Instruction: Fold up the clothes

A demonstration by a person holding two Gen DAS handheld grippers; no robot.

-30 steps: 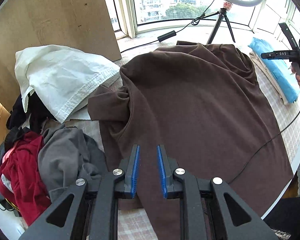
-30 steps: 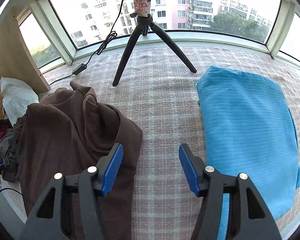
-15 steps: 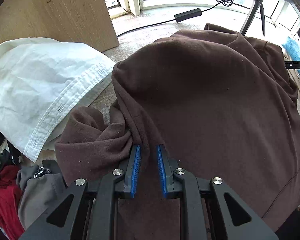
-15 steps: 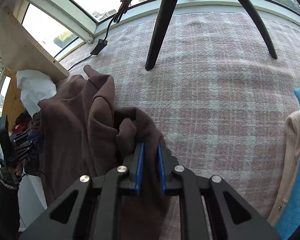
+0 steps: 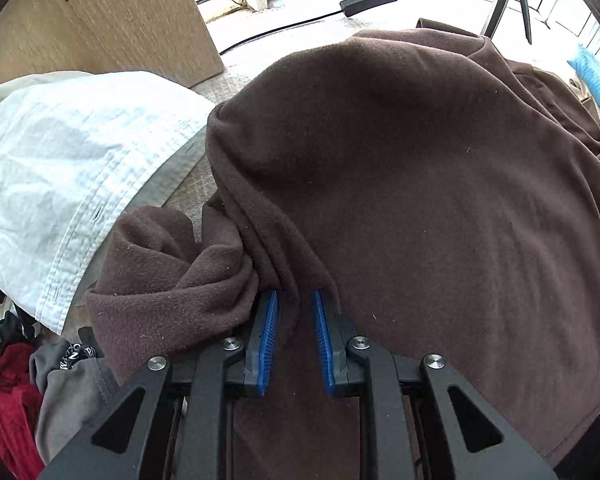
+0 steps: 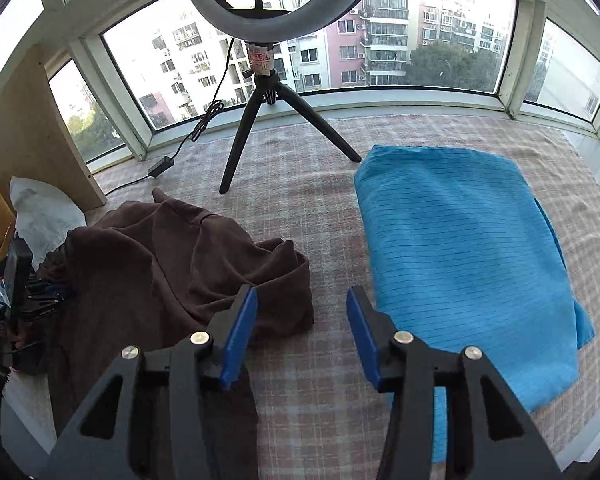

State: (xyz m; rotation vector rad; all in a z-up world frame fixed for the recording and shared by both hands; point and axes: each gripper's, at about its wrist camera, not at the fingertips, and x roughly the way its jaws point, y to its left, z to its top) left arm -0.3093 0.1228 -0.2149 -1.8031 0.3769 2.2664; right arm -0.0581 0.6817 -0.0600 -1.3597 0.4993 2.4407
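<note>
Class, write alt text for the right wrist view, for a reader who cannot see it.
The right gripper, jaws opening and empty, hangs over a plaid cloth between a rumpled brown garment and a folded blue garment. Behind stands a ring light tripod before wide windows.

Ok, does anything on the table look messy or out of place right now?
Yes. The brown top lies bunched and creased, not flat, with a fold between the left gripper's pads. Beside it a loose heap of unfolded clothes sits at the table edge. The blue garment is neatly folded.
</note>
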